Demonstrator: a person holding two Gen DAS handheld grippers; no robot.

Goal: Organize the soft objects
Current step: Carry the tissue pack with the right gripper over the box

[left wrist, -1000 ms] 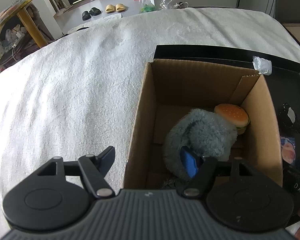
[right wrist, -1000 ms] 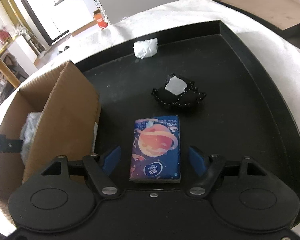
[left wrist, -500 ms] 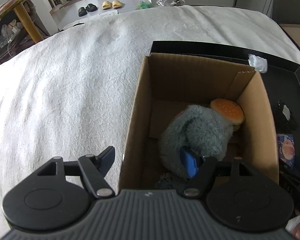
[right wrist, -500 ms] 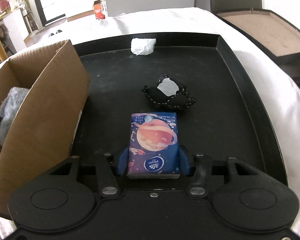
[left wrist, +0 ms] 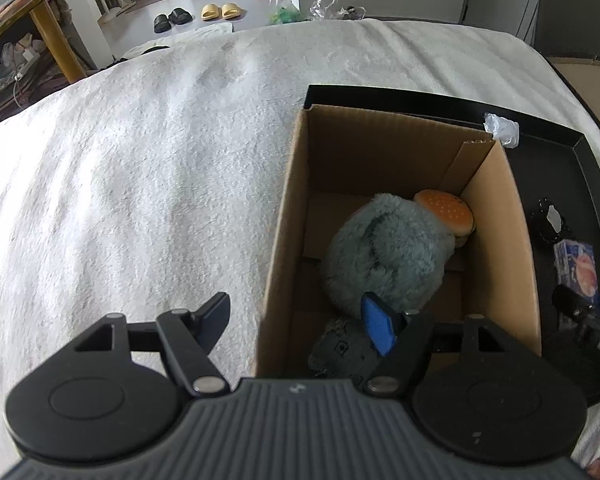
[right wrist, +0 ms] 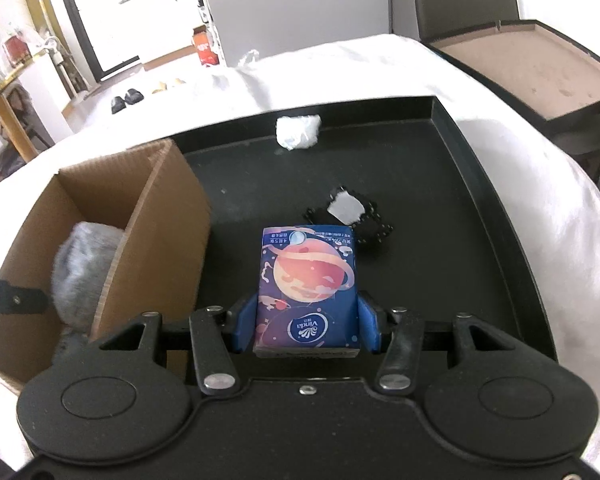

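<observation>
A white fluffy blanket (left wrist: 140, 168) covers the surface under a black tray (right wrist: 472, 200), and a cardboard box (left wrist: 496, 240) at the tray's left side holds a grey-blue plush toy (left wrist: 384, 256) with a small burger toy (left wrist: 446, 210) against its far right corner. The left gripper (left wrist: 296, 316) hangs wide open and empty over the box's near left wall, one finger outside, the other inside. The right gripper (right wrist: 306, 322) is clamped on a blue tissue pack (right wrist: 306, 280), near a small black item (right wrist: 352, 220) and a crumpled white wad (right wrist: 298, 132).
</observation>
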